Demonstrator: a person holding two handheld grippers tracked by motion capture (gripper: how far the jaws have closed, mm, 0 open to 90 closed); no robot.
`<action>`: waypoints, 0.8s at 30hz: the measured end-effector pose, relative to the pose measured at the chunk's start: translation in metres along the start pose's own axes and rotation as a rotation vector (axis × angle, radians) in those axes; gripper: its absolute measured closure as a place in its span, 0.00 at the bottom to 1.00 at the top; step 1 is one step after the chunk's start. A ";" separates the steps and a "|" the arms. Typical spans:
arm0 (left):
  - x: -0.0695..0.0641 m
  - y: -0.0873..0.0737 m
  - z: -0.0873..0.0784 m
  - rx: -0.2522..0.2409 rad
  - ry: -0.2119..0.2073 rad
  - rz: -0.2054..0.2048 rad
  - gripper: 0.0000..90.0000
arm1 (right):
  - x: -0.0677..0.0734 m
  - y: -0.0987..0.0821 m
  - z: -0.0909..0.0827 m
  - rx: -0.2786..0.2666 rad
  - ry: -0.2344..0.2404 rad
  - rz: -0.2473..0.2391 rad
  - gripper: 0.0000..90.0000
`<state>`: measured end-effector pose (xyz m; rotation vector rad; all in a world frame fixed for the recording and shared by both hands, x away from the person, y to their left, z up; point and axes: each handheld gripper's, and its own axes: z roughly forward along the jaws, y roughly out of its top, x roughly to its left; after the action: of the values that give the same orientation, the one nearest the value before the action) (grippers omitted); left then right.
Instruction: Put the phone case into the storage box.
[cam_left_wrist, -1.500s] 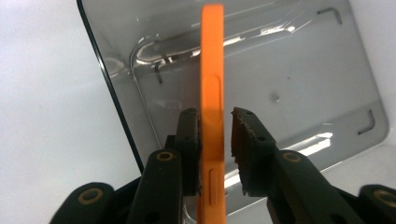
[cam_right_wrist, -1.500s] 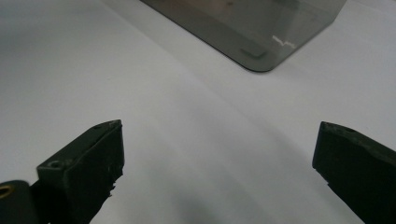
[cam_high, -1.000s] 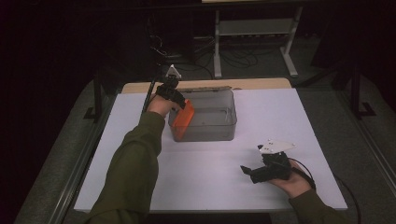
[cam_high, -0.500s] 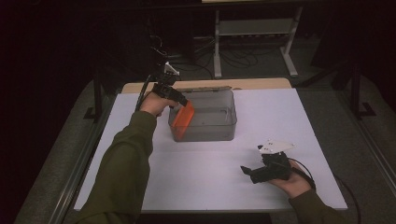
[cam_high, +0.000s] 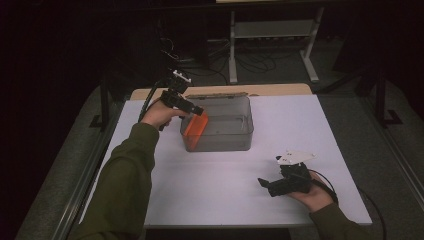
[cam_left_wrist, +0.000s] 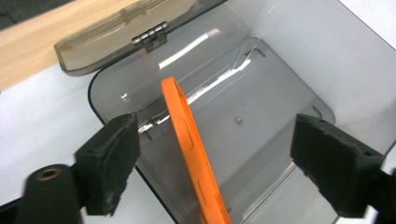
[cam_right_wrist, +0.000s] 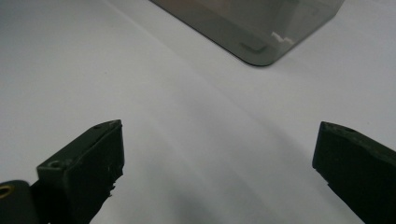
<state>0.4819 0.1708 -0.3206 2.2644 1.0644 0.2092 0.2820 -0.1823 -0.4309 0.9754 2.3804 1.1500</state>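
Looking down from the high view, the left gripper (cam_high: 192, 111) hangs over the near-left corner of the smoky clear box (cam_high: 217, 125), which sits at the middle of the white table (cam_high: 210, 200), toward its far side. An orange phone case (cam_high: 195, 127) stands on edge inside the box, leaning against its left wall. The right gripper (cam_high: 267, 185) rests low at the near right, well apart from the box, held in the right hand (cam_high: 312, 192). In the left gripper view, the case (cam_left_wrist: 191, 149) runs up between the two black pads (cam_left_wrist: 109, 158) with clear space on both sides; the jaws have just been opening and now stand wide, pressing on nothing. The box floor (cam_left_wrist: 261, 130) is otherwise bare, and the hinged lid (cam_left_wrist: 107, 44) lies thrown back at the far side on the wooden edge (cam_left_wrist: 42, 37). In the right gripper view, the jaws stand wide apart with nothing between them, over bare table, one corner of the box (cam_right_wrist: 261, 32) farther off. Judgement: placing the case into the box looks done, release included. Left to do, probably: withdraw the left gripper upward without knocking the case, and perhaps close the lid.
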 end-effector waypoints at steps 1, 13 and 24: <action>0.000 -0.001 -0.001 -0.016 -0.005 0.004 0.14 | 0.000 0.000 0.000 0.000 0.000 0.000 0.02; -0.001 -0.022 -0.013 -0.101 -0.077 0.085 0.00 | 0.000 0.000 0.001 0.005 0.000 -0.004 0.02; -0.007 -0.045 -0.018 -0.127 -0.103 0.130 0.00 | 0.000 0.000 0.002 0.013 -0.007 -0.003 0.02</action>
<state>0.4412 0.1956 -0.3326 2.2062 0.8286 0.2047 0.2826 -0.1810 -0.4322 0.9777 2.3858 1.1302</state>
